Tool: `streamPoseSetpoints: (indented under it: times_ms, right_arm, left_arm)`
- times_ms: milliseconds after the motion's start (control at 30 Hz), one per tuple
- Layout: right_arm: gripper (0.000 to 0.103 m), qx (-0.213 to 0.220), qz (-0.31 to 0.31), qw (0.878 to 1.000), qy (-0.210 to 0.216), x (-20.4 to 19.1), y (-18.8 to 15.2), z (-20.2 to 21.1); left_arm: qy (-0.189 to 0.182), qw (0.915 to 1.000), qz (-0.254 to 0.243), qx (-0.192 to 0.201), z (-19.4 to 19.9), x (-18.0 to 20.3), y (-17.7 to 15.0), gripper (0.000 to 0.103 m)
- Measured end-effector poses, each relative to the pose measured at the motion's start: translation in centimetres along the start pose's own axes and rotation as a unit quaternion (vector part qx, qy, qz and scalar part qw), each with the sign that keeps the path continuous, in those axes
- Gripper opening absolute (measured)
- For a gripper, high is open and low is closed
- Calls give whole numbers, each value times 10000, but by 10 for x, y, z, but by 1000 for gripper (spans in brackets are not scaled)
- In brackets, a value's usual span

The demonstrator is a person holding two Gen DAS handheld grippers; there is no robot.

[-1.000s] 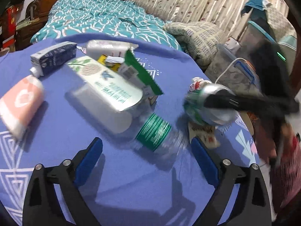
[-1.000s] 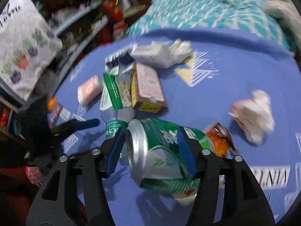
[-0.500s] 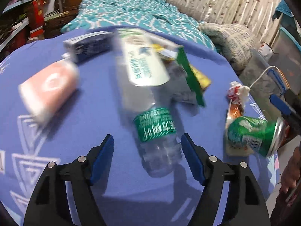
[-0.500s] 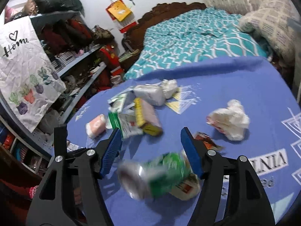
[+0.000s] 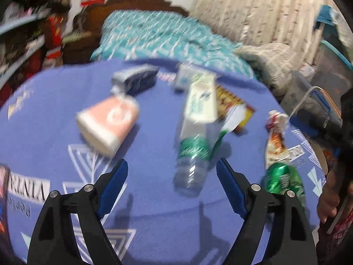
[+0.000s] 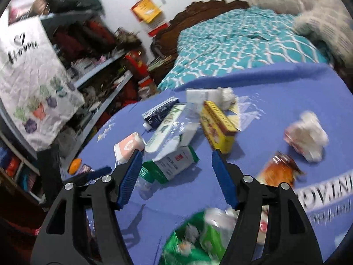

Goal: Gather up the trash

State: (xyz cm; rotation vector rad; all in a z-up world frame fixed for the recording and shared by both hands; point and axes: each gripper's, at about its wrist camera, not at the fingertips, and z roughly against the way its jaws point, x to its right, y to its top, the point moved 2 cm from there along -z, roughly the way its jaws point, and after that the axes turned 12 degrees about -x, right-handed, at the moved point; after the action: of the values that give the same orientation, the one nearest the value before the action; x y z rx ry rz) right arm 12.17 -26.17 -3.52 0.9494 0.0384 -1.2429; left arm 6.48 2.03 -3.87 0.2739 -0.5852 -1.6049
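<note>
Green can (image 5: 284,182) lies on its side near the blue table's (image 5: 154,209) right edge, loose; a second ago my right gripper (image 6: 176,176) pinched it. That claw now hangs spread and empty above it. Left gripper (image 5: 171,183), spread too, frames the clear bottle (image 5: 194,156). Drop looks unplanned; I judge collection hasn't advanced

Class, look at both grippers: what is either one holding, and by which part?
Nothing. The left gripper and right gripper are both open; the green can lies loose on the table.
</note>
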Motion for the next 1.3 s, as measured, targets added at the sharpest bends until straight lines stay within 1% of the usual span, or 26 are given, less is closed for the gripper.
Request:
streamPoseSetpoints:
  times_ms: [33,133,200,267,300,333,367,400,433,500,533,600,633,700,800,900,1000,1033,1067,1133,1200,1233,1300]
  right_arm:
    - [67,58,-118,9999,9,7,-7,7]
    - [67,170,-462,9988,11,23,-29,26]
    - [67,225,-616,9978,-4,30,-41,35]
    - [67,286,-757,9967,-8,38,-54,43]
    - [67,322,-828,9960,-2,42,-60,47]
    - [67,354,-902,9953,6,46,-65,50]
    - [67,373,-973,9946,15,50,-69,52]
    - [67,380,-1045,9938,28,53,-73,54]
    - [67,373,-1150,9926,67,58,-79,54]
    - [68,300,-1332,9904,223,63,-89,52]
    - [68,237,-1376,9896,335,63,-95,49]
    - [68,121,-1386,9890,496,59,-105,44]
    - [68,38,-1408,9878,667,57,-111,40]
    - [68,-93,-1473,9845,950,51,-117,33]
    - [68,-212,-1595,9813,1055,50,-121,24]
    - [68,-329,-1784,9759,1209,54,-118,14]
    - [67,-543,-1936,9708,1308,60,-110,1]
    - [57,-577,-1930,9696,1390,61,-107,-3]
    - [29,-634,-1949,9671,1505,62,-105,-7]
    - [28,-768,-2046,9590,1804,60,-103,-16]
    - [25,-716,-1962,9600,1863,52,-103,-15]
    - [22,-679,-1934,9598,1917,49,-102,-12]
    - [21,-540,-1965,9574,2045,46,-101,-3]
  left_arm:
    - [-18,9996,-264,94,3,12,6,79]
    - [65,9971,-716,252,1,36,14,77]
    - [133,9945,-1012,254,-10,54,19,73]
    - [315,9912,-1279,131,-28,69,20,64]
    - [367,9906,-1317,83,-35,73,22,61]
    - [418,9897,-1369,-22,-44,76,23,50]
    - [494,9889,-1401,-48,-49,78,22,38]
    - [566,9877,-1458,-16,-52,80,21,9]
    - [526,9869,-1519,-149,-57,82,20,2]
    - [423,9887,-1424,-188,-56,80,20,1]
    - [309,9897,-1387,-186,-52,79,19,1]
    - [-55,9908,-1342,-141,-37,75,16,1]
    - [-202,9909,-1325,-146,-33,75,14,1]
    - [-697,9891,-1278,-213,-22,77,8,1]
    - [-1039,9850,-1343,-311,-17,87,2,1]
    - [-1207,9818,-1392,-469,-21,95,-6,1]
    - [-1221,9802,-1443,-590,-27,101,-15,1]
    - [-1213,9801,-1442,-623,-28,102,-17,1]
    - [-1213,9802,-1427,-641,-29,102,-18,1]
    - [-1217,9808,-1392,-625,-27,101,-19,1]
    - [-1212,9815,-1365,-572,-24,100,-18,1]
    - [-1216,9818,-1354,-546,-22,99,-16,1]
    - [-1265,9817,-1318,-545,-20,99,-11,1]
